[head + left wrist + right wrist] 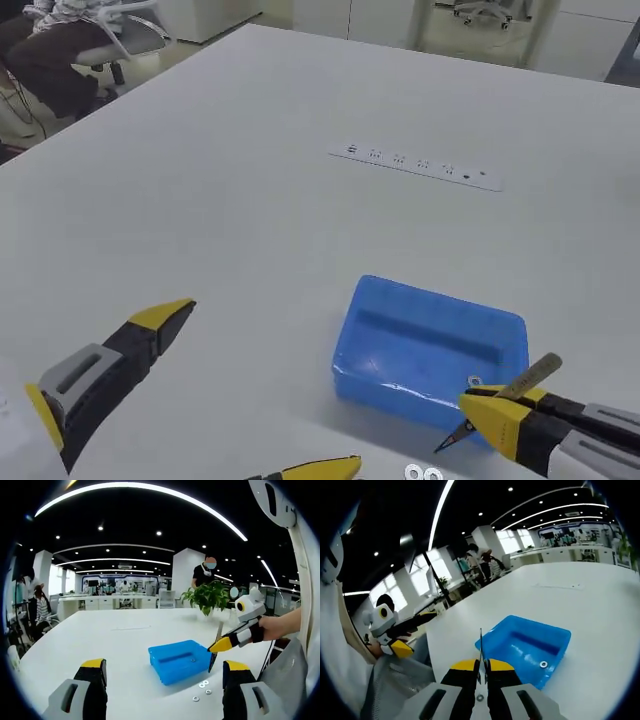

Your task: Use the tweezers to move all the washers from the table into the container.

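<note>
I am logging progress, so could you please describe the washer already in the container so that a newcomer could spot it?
On the white table sits a blue container. On its floor, near the end by the tweezers, lies a small silver washer. Unlike the other washers on the bare table, it is inside the walls.

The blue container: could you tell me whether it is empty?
Not empty: the right gripper view shows one washer on the container floor.

bright ceiling strips light everything evenly; fisheye edges warp heavily.
</note>
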A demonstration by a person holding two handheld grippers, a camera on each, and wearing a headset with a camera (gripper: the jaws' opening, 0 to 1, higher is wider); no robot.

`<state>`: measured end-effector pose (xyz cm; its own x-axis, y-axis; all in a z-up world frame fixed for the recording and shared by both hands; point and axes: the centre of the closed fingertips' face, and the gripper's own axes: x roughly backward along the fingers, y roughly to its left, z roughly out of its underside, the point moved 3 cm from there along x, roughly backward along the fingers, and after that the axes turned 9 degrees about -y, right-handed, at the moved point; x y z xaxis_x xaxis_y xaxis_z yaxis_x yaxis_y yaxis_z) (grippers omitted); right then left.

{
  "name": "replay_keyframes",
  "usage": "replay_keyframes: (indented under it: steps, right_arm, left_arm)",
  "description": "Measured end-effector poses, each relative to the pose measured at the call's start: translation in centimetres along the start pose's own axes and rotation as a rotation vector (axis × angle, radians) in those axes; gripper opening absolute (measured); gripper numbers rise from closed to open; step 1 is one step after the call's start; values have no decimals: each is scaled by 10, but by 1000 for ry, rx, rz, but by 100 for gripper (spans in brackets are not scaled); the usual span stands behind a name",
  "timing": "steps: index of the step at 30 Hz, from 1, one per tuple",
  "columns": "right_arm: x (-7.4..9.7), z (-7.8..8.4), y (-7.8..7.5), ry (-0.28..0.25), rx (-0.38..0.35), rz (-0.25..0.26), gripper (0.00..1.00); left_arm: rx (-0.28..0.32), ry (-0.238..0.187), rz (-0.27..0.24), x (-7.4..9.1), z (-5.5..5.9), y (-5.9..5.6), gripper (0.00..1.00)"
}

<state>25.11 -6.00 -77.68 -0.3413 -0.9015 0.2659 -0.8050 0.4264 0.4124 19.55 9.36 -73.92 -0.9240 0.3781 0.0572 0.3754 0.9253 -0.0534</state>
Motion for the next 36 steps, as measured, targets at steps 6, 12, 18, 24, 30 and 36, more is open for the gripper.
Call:
replay_keyframes:
  steps: [6,12,18,24,30,36]
  right_arm:
    - [-6,19,4,41,-27,-11,4]
    - [-10,30,6,62,-43,-22,4]
    - [-13,38,6,96,-18,-28,4]
    - [-12,43,9,116,33,-38,4]
    - [-11,47,20,151,203,-91,4]
    - [-12,55,33,186,331,-139,6]
  left_arm:
    - [-6,-5,8,0,-1,-1,96]
    - [-9,2,11,0,1,-1,96]
    - [-8,6,16,0,2,-1,96]
    - [-13,10,17,0,3,-1,95]
    - [-18,15,18,0,3,-2,95]
    - [-18,15,17,-1,3,-2,95]
